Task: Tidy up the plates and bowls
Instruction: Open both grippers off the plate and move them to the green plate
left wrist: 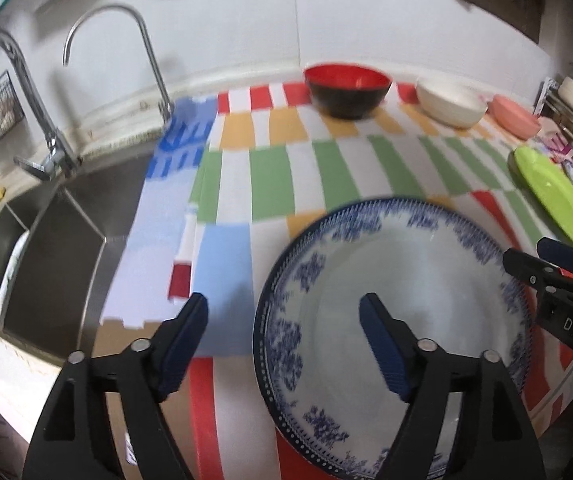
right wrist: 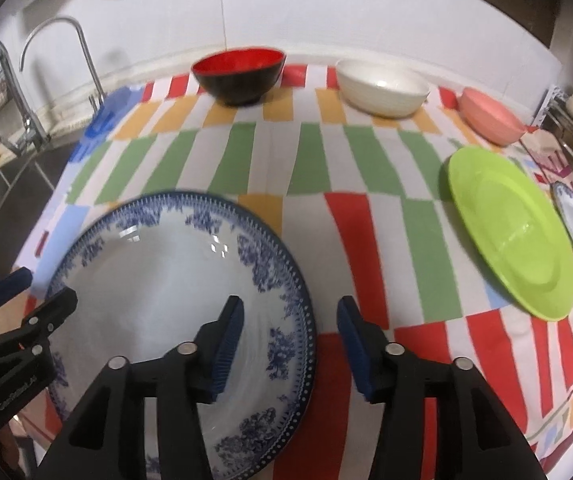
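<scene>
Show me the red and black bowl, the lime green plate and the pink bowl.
red and black bowl (right wrist: 238, 76), right wrist view, inner wall.
lime green plate (right wrist: 514, 232), right wrist view, centre.
pink bowl (right wrist: 490, 118), right wrist view, outer side.

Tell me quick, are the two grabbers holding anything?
Left gripper: open, holding nothing, jaws straddling the blue-and-white plate's rim.
Right gripper: open, holding nothing, same plate.

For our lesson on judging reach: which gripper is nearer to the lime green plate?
Right. The right gripper straddles the right rim of the blue-patterned plate, the side facing the lime green plate. The left gripper straddles that plate's left rim, farther away.
</scene>
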Tool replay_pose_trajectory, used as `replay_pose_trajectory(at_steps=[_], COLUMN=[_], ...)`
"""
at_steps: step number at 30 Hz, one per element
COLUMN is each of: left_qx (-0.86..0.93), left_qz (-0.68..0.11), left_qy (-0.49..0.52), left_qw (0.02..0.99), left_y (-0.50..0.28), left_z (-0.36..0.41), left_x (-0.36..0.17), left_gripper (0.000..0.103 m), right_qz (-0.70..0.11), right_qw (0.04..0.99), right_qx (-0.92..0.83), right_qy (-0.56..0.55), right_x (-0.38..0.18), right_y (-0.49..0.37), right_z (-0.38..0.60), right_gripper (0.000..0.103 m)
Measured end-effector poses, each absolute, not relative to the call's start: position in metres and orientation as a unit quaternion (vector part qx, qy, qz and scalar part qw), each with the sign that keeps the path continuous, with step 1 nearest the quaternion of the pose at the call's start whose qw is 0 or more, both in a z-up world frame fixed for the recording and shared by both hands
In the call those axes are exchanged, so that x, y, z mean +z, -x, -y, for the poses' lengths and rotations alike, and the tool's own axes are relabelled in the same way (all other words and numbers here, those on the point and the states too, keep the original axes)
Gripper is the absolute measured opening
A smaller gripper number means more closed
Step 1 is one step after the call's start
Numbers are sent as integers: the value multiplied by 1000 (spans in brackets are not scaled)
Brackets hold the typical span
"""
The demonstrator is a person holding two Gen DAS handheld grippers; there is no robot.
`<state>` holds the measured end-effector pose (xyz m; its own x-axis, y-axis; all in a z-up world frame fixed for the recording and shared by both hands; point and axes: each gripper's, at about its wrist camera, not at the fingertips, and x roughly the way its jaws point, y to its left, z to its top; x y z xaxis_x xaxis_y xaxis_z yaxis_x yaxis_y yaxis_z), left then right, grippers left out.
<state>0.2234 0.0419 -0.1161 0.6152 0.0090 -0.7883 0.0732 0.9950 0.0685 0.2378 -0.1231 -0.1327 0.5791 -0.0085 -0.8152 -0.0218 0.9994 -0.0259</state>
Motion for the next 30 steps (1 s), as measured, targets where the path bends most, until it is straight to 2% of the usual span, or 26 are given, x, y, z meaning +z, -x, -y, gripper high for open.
replay_pose_trajectory(at_steps=[12, 23, 30], left_qx=[-81, -101, -109], left_qz=[-376, -330, -314], left_qy=[-63, -80, -82], left_qw=[921, 935, 940], left_y=[-231, -235, -242], left_z=[-8, 54, 100], left_x=[-70, -39, -26], left_gripper=[101, 103, 103], right_qz=[-398, -353, -341], right_qw=[916, 929, 932], right_qx=[-47, -105, -121], right_qy=[-19, -21, -16], right_x=[-85, -51, -38], right_y=[-224, -207, -205], right_z=[146, 198, 241], right_gripper=[67, 78, 79])
